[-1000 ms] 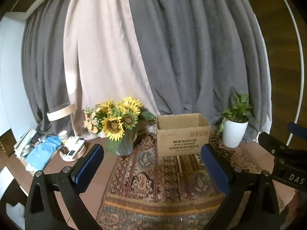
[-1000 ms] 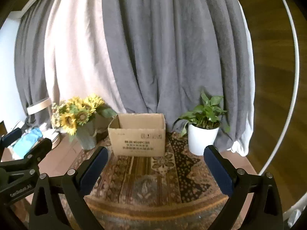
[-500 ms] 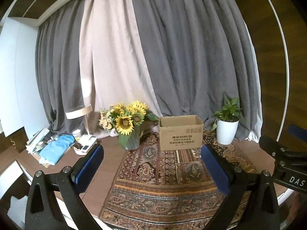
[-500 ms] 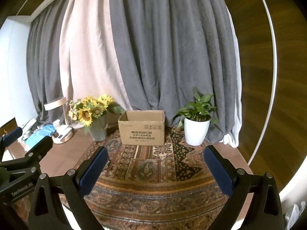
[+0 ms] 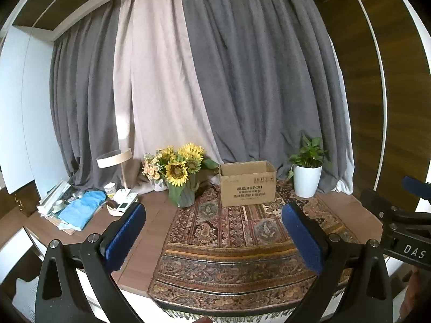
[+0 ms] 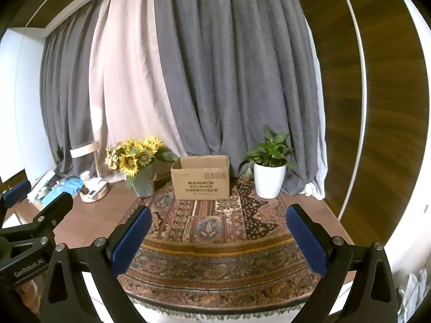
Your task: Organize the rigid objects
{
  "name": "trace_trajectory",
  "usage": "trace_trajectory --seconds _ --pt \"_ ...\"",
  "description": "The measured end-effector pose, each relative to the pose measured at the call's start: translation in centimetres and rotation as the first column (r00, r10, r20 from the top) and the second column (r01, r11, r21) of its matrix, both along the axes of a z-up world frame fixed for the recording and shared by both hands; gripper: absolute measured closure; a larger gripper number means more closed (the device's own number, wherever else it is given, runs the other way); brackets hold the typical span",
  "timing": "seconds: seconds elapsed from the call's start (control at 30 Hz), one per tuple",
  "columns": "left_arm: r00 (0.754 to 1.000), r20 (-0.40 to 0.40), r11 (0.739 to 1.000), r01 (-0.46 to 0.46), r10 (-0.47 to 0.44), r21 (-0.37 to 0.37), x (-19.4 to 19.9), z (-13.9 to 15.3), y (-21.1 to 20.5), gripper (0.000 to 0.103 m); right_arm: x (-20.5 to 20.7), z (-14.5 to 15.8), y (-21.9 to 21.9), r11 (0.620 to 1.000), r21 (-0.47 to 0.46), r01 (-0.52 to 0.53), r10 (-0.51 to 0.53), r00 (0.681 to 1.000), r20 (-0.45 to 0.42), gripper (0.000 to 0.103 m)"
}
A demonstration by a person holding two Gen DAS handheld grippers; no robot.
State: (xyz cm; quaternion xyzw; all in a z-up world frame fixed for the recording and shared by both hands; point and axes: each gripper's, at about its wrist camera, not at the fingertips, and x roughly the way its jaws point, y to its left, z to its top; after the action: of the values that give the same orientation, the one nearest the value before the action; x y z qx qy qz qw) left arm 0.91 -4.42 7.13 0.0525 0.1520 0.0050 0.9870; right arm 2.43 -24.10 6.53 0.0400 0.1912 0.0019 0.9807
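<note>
An open brown cardboard box [image 5: 247,184] [image 6: 201,178] stands at the back of a patterned rug [image 5: 231,239] [image 6: 215,231] on a wooden table. My left gripper [image 5: 212,231] is open and empty, held back from the table's front edge, well short of the box. My right gripper [image 6: 218,234] is open and empty, also near the front edge. The right gripper's body shows at the right of the left wrist view [image 5: 401,228]; the left gripper's body shows at the left of the right wrist view [image 6: 29,231].
A vase of sunflowers [image 5: 180,177] [image 6: 140,167] stands left of the box. A white potted plant [image 5: 307,172] [image 6: 269,169] stands to its right. At far left are a lamp [image 5: 115,161], a blue cloth [image 5: 80,210] and small items. Grey and beige curtains [image 5: 215,80] hang behind.
Both grippers have pulled back and away from the table. The box, flowers and plant look smaller, and the table's front edge has come into view. Both stay open.
</note>
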Motion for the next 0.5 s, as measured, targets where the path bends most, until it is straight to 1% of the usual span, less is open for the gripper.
trace_trajectory --seconds 0.2,0.5 --pt "1.0 0.013 1.0 0.009 -0.009 -0.001 -1.4 0.3 0.8 0.0 -2.0 0.2 0.8 1.0 -0.004 0.012 -0.012 1.0 -0.002 0.002" --pt "0.999 0.032 1.0 0.024 -0.024 0.001 -2.8 0.5 1.6 0.0 -3.5 0.4 1.6 1.0 -0.008 0.027 -0.026 1.0 0.005 0.002"
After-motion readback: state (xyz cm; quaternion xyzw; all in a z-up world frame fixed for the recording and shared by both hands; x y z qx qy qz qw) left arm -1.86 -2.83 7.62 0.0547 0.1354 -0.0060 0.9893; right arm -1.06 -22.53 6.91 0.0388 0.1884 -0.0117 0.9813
